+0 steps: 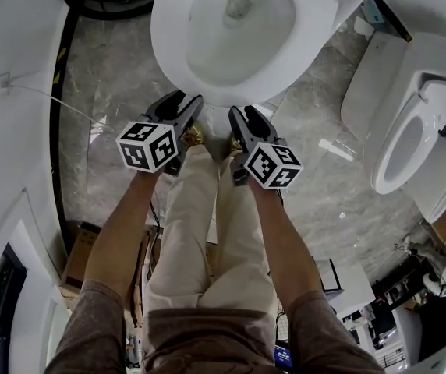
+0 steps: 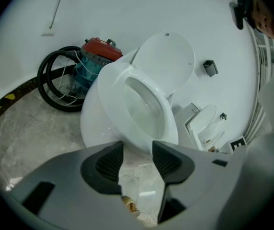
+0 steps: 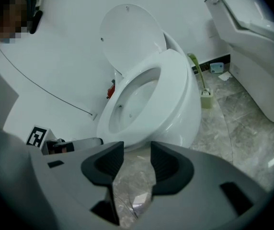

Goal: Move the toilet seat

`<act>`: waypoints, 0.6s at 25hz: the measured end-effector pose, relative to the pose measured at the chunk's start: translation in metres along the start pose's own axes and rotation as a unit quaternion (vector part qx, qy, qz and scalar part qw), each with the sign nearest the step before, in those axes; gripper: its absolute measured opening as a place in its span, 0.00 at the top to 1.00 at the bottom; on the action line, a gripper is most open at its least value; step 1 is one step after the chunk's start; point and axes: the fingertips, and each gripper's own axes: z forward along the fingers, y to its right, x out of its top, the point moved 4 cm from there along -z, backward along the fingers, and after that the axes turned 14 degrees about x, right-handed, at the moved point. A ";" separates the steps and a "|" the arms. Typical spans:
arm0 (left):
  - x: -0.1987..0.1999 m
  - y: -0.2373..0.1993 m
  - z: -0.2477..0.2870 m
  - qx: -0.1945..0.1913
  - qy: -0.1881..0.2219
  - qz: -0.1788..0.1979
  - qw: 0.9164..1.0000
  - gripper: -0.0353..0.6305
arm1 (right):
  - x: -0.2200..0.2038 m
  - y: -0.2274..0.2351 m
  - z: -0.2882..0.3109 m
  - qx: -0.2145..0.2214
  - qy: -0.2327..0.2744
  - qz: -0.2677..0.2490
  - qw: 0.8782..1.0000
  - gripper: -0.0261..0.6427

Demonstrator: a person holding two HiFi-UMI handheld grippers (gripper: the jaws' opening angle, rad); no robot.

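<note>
Now the left claw (image 1: 182,104) and right claw (image 1: 250,117) hover released, empty, near the lowered toilet seat (image 1: 168,37).

Grey marble floor (image 1: 316,123), white toilet (image 1: 175,61) standing on it, red-lidded vacuum (image 2: 97,56) behind

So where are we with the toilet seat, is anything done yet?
Done: the lid stands up, but the seat lies flat on the bowl, so it looks unmoved. In hand: nothing; the left gripper and right gripper are both open and empty, just short of the bowl's front. Left: grip the seat and move it.
</note>
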 end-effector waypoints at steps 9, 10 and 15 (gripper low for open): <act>0.007 0.005 -0.010 -0.009 0.013 -0.042 0.999 0.69 | 0.008 -0.011 -0.007 0.002 0.016 0.011 1.000 0.70; 0.008 0.005 -0.011 -0.008 0.014 -0.042 0.999 0.69 | 0.009 -0.013 -0.007 0.003 0.017 0.011 1.000 0.70; 0.013 0.009 -0.020 -0.011 0.018 -0.054 0.998 0.70 | 0.013 -0.021 -0.013 0.007 0.017 0.009 1.000 0.71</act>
